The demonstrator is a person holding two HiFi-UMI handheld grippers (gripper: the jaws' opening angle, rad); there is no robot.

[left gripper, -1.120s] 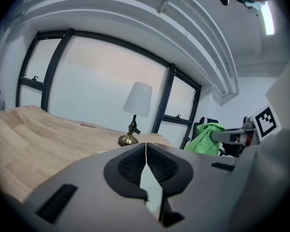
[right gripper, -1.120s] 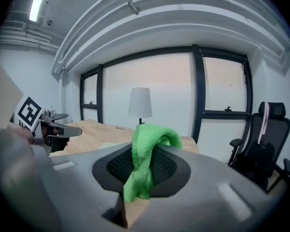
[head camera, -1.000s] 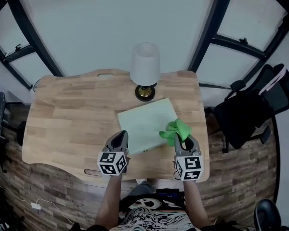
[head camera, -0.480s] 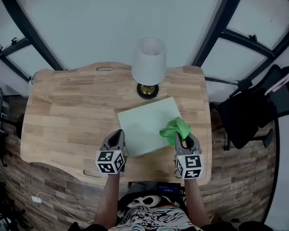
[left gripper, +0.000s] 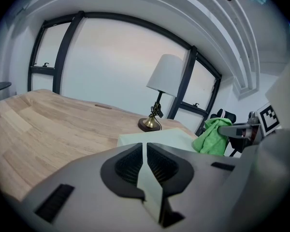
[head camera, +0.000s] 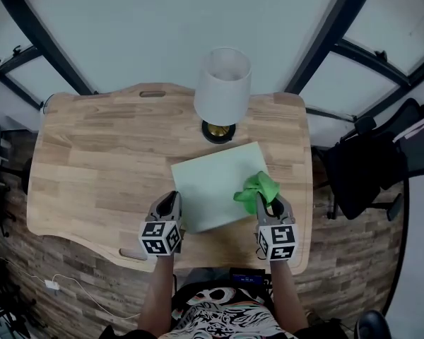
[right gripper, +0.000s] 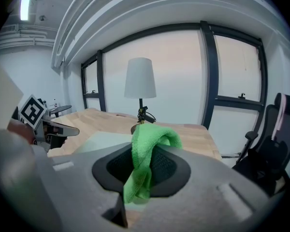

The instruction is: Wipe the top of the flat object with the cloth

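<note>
Pale green flat sheet [head camera: 210,182]: on light wooden surface [head camera: 99,161], far-left of right claw [head camera: 271,205].
Right claw: pinches bunched green cloth [head camera: 256,189] over the sheet's right edge.
Left claw [head camera: 167,203]: pressed together, empty, at the sheet's near-left corner.

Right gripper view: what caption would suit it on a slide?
Right tongs clamped on a green cloth, with a pale flat sheet, a wooden table and a lamp ahead.

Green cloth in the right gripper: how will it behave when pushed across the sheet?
Probably floppy: the green cloth droops in folds over the right gripper's jaws. Likely light, since a small pinch carries it. Dragged across the pale sheet, it may bunch rather than stay flat.
</note>
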